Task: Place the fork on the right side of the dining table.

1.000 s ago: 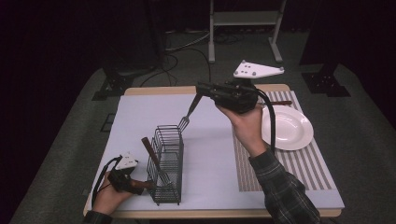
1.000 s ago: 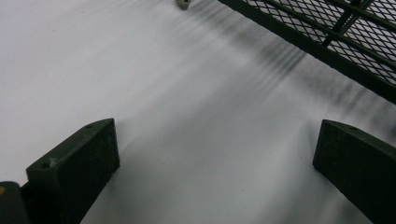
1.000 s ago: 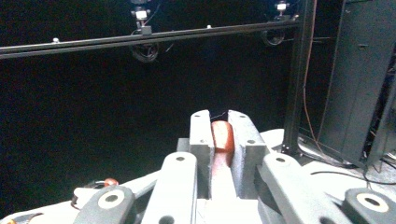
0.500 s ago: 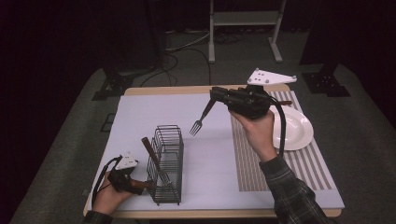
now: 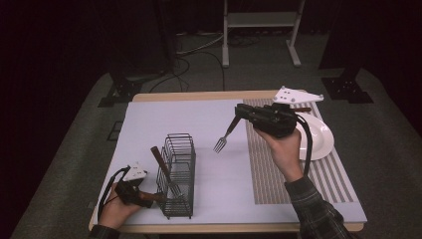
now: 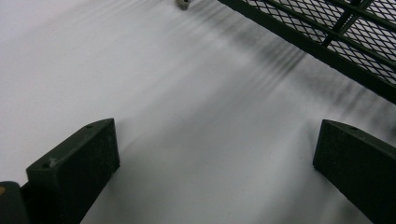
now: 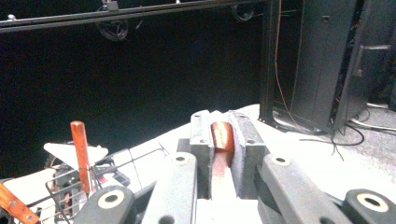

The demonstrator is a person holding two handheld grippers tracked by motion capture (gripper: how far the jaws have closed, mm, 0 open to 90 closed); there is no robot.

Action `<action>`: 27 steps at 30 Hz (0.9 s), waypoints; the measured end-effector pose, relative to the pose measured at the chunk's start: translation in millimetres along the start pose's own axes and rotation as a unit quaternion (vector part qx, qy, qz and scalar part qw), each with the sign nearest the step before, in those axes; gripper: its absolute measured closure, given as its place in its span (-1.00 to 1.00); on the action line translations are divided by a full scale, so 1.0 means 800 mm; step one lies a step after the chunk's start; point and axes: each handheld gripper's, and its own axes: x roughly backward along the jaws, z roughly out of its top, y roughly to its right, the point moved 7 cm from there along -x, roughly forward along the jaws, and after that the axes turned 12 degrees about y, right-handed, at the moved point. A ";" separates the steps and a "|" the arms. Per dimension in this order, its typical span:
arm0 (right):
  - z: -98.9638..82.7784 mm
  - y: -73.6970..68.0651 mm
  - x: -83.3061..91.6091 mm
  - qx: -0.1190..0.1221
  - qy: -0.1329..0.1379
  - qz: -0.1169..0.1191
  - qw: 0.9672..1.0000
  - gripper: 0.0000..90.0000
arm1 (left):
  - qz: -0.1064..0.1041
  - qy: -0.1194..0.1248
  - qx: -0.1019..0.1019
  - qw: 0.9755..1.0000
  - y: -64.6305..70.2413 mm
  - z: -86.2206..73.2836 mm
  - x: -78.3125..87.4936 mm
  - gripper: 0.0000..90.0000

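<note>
My right gripper point(image 5: 241, 111) is held above the table's middle, shut on a fork point(image 5: 225, 135) whose tines hang down to the left. In the right gripper view the fork's red-brown handle point(image 7: 222, 136) is pinched between the closed jaws of the right gripper point(image 7: 223, 140). A black wire basket point(image 5: 179, 172) stands at the front left with a wooden-handled utensil point(image 5: 160, 160) leaning in it. My left gripper point(image 5: 148, 197) rests on the table against the basket's near left end. In the left gripper view that gripper point(image 6: 215, 158) is open, with bare white table between the jaws.
A white plate point(image 5: 322, 138) lies on a striped placemat point(image 5: 271, 172) at the right, just behind my right hand. Basket mesh point(image 6: 327, 32) crosses the upper right of the left gripper view. A metal stand point(image 5: 259, 20) and cables point(image 5: 199, 50) sit on the floor beyond the table.
My right gripper has carried the fork rightward and nearer, away from above the basket. The left gripper and basket have stayed put.
</note>
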 end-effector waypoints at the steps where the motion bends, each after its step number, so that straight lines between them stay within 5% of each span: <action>1: -0.003 0.002 0.002 -0.003 0.000 -0.002 1.000 0.79 | 0.000 0.000 0.000 1.000 0.000 0.000 0.000 -1.00; 27: -0.050 0.048 0.068 -0.041 -0.024 -0.061 0.997 0.78 | 0.000 -0.001 -0.002 1.000 0.000 0.000 0.000 -1.00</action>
